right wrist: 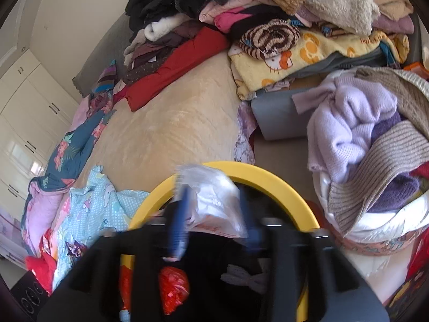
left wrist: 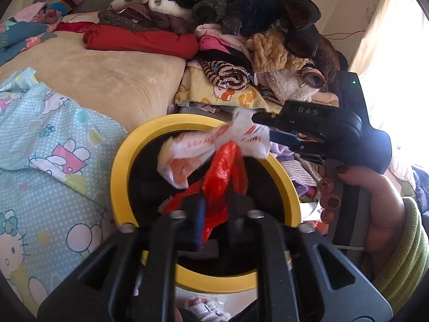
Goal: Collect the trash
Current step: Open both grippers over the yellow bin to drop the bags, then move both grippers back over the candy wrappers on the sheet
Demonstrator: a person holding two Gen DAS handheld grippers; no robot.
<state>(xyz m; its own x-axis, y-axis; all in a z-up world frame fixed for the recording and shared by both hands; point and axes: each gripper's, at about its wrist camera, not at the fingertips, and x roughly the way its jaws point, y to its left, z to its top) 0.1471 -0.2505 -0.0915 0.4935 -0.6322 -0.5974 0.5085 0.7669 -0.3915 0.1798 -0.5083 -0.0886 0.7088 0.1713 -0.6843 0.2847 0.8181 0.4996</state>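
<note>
Trash hangs over a yellow-rimmed bin (left wrist: pixel 120 161) with a dark inside, which stands against a bed (left wrist: pixel 107 77) heaped with clothes. From the left wrist view, the left gripper (left wrist: pixel 217 214) sits above the bin's mouth with a red plastic bag (left wrist: pixel 228 171) between its 2 fingers; the jaws stand apart and I cannot see the pads pressing on it, so the bag looks loose rather than pinched. Just above it, a white plastic bag with orange print (left wrist: pixel 214 145) — blurred — hangs at the tip of the right gripper (left wrist: pixel 257 123), which reaches in from the right, held by a hand (left wrist: pixel 370 196) in a green sleeve.

From the right wrist view, the right gripper's blue-padded fingers are parted with the white bag between them — no pad visibly clamps it, though blur hides the contact. Red plastic shows down inside the bin. A basket of knitwear (right wrist: pixel 375 139) stands just right of the bin.
</note>
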